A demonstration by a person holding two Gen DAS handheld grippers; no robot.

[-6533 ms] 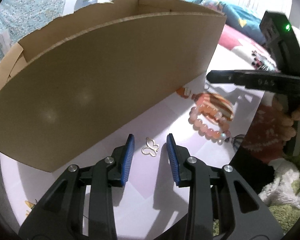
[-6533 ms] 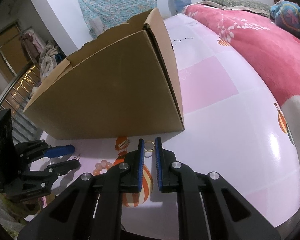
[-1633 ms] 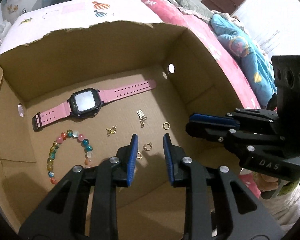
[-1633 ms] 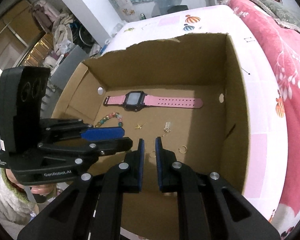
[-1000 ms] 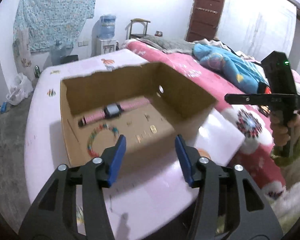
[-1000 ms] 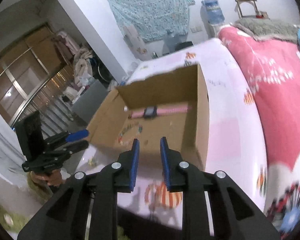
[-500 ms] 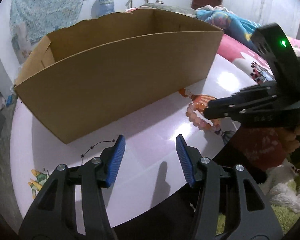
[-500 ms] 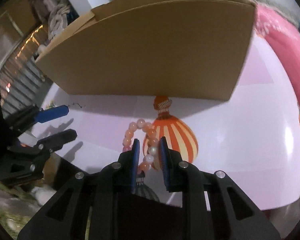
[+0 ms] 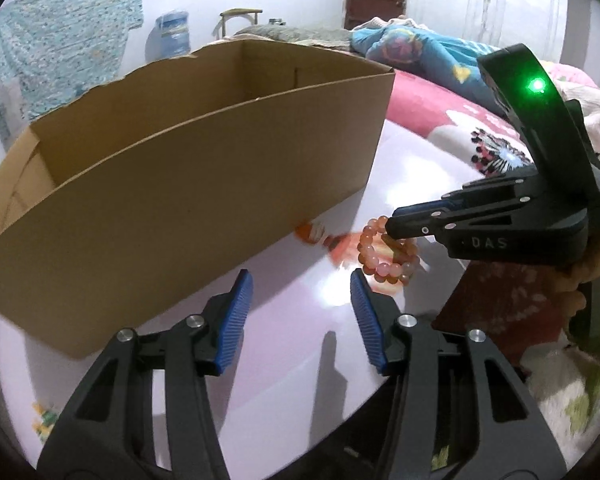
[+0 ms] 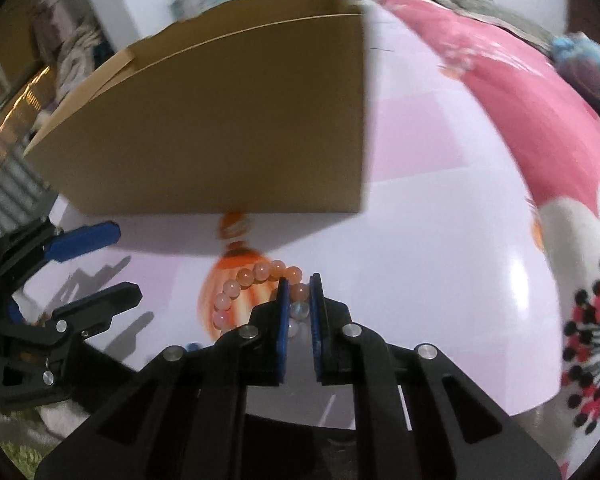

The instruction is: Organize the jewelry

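1. The bracelet of round peach-pink beads (image 10: 256, 280) (image 9: 384, 254) lay on the glossy pale pink tabletop (image 10: 440, 240) (image 9: 284, 344), over a printed orange balloon picture (image 10: 236, 272), just in front of the box's near wall.
2. The right claw (image 10: 299, 316) (image 9: 396, 226) had its blue-padded jaws drawn narrow around one side of the bracelet loop, with a couple of beads showing between the pads; whether the pads truly pressed on the beads cannot be told. In the left wrist view its black tips sat at the bracelet's upper edge.
3. The left claw (image 9: 300, 312) (image 10: 96, 264) stood wide apart with nothing between its blue pads, low over the tabletop, near the bracelet and to its left.
4. The open brown cardboard box (image 9: 188, 168) (image 10: 228, 120) stood on the tabletop directly behind the bracelet; its inside was hidden from both views.
5. A green light (image 9: 537, 85) glowed on the black body of the right tool.
6. A pink flowered bedcover (image 10: 520, 92) lay beyond the tabletop's right edge, and a blue water bottle (image 9: 173, 36) stood against the far white wall.
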